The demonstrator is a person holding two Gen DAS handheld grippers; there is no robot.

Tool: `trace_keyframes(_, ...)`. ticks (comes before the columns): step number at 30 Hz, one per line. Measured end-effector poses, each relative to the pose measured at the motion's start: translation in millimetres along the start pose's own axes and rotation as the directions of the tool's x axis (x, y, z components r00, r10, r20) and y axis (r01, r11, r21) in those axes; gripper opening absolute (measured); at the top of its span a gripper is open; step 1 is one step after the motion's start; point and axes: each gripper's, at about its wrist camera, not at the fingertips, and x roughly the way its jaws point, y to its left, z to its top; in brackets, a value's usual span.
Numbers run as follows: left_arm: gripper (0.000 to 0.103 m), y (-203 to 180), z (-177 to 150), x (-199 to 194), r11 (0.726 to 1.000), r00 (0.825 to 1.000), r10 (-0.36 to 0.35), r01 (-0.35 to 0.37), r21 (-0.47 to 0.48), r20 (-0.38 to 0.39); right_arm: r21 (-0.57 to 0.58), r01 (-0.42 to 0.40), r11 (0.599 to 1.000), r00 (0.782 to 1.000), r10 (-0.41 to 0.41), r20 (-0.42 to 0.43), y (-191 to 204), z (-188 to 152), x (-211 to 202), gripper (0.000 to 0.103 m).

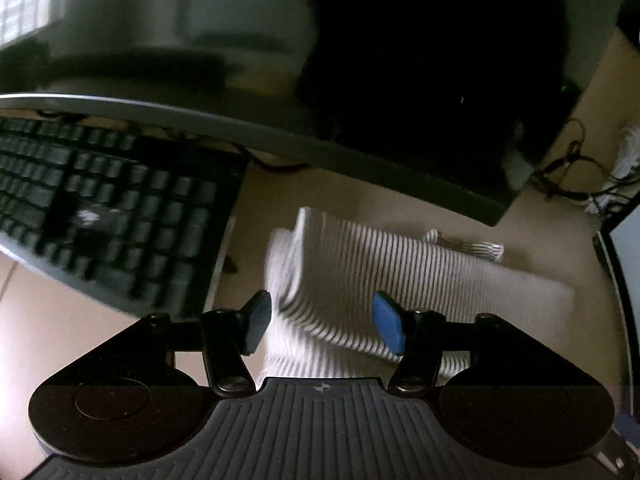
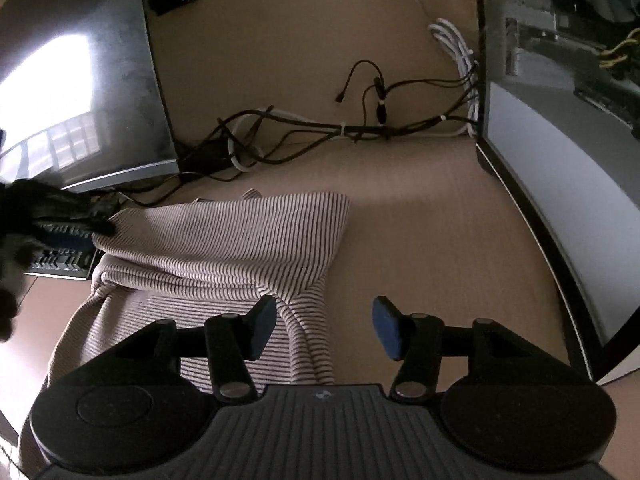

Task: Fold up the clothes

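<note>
Striped garment (image 2: 224, 240) folded on desk (image 2: 400, 240) (no containers), left gripper (image 1: 322, 326) and right gripper (image 2: 324, 328) fingers spread, empty

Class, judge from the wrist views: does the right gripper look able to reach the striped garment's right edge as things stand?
Probably yes. The right gripper is open, and the striped garment lies on the desk just ahead-left of its fingers, with nothing between them.

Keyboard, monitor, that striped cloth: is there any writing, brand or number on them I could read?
No text can be read in either view.
Keyboard: key legends too blurred.
Monitor: dark, no brand legible.
Striped garment: stripes only, no label showing.
Left gripper base: a small round emblem, no letters.
</note>
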Motion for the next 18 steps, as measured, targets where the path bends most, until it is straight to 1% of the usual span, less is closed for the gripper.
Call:
trace_keyframes(1, 0.037, -5, 0, 2, 0.999, 0.999, 0.033, -0.034, 0.013, 0.011, -0.015, -0.006, 1.0, 1.0, 0.006, 0.001, -1, 1, 0, 0.06)
trace_keyframes(2, 0.015, -9, 0, 1, 0.998, 0.998, 0.052, -0.052, 0.022, 0.022, -0.031, -0.011, 0.999, 1.0, 0.011, 0.001, -2, 3, 1, 0.063)
trace_keyframes(4, 0.015, -11, 1, -9, 0.999, 0.999, 0.029, -0.03, 0.03, 0.042, -0.044, -0.014, 0.999, 1.0, 0.014, -0.002, -4, 11, 6, 0.063)
trace_keyframes(6, 0.015, -8, 0, -24, 0.998, 0.996, -0.034, 0.031, 0.046, 0.076, -0.03, -0.024, 0.999, 1.0, 0.025, 0.004, -5, 20, 11, 0.063)
trace_keyframes(8, 0.015, -3, -5, -31, 0.998, 0.995, -0.03, 0.024, 0.059, 0.095, -0.017, -0.038, 0.999, 0.999, 0.038, 0.01, -1, 27, 18, 0.063)
trace_keyframes(10, 0.015, 6, -11, -27, 1.0, 0.997, -0.02, 0.018, 0.021, 0.073, -0.017, -0.048, 0.999, 0.999, 0.048, 0.011, 7, 31, 24, 0.063)
trace_keyframes(12, 0.015, 16, -18, -22, 1.0, 0.999, 0.005, -0.004, -0.016, 0.047, -0.042, -0.064, 0.997, 0.998, 0.064, 0.004, 16, 31, 28, 0.063)
trace_keyframes(14, 0.015, 23, -24, -25, 0.999, 0.999, -0.001, 0.002, -0.037, 0.034, -0.085, -0.08, 0.993, 0.997, 0.08, -0.004, 24, 33, 31, 0.063)
trace_keyframes(18, 0.017, 29, -27, -44, 1.0, 0.998, 0.001, 0.001, -0.026, 0.059, -0.121, -0.067, 0.99, 0.998, 0.066, -0.009, 27, 44, 39, 0.063)
